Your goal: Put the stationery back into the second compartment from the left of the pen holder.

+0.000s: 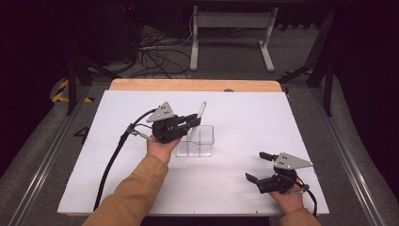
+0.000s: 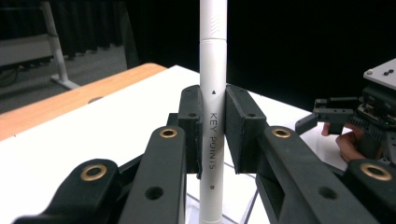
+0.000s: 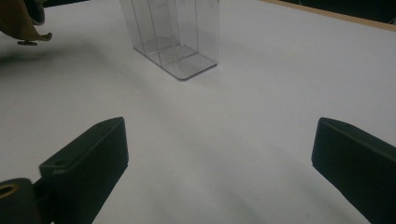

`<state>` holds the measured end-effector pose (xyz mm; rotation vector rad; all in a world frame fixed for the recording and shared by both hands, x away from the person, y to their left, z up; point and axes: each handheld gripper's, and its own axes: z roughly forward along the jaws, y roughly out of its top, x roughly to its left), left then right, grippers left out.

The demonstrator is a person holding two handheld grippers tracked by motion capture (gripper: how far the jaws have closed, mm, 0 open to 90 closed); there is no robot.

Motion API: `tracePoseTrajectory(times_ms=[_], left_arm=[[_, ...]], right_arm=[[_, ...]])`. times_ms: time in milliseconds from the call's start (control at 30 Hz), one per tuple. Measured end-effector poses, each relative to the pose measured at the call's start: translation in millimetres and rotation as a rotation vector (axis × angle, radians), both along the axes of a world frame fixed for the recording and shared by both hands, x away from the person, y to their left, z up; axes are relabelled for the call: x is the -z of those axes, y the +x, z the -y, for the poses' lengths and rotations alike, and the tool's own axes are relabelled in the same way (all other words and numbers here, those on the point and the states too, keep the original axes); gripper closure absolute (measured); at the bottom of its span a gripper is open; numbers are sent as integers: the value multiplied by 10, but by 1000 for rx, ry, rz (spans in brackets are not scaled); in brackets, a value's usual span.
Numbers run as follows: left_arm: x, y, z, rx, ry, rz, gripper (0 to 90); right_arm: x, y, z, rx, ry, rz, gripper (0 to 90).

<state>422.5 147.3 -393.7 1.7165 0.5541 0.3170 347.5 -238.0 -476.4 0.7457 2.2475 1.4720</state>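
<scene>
A white pen (image 2: 213, 93) printed "KEY POINTS" stands nearly upright, clamped between the pads of my left gripper (image 2: 214, 133). In the high view the pen (image 1: 199, 117) leans over a clear plastic divided holder (image 1: 196, 141), its lower end inside the holder and its tip pointing up and away. The left gripper (image 1: 190, 121) sits just left of the holder. My right gripper (image 1: 256, 165) rests near the table's front right with its jaws wide apart and nothing between them. From the right gripper view the clear holder (image 3: 175, 37) stands ahead on the white surface.
A white board (image 1: 263, 122) covers the table, with a wooden strip (image 1: 193, 85) along the far edge. Beyond the table are a white desk frame (image 1: 230, 37) and loose cables on the floor (image 1: 155, 56). A black cable (image 1: 110, 165) trails from the left gripper.
</scene>
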Motion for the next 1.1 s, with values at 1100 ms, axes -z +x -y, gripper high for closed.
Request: tracePoseTrajectory(times_ms=[1100], left_arm=[[87, -52, -27, -26, 52, 11, 426]], right_arm=[[0, 4, 1, 3, 3, -1, 41]])
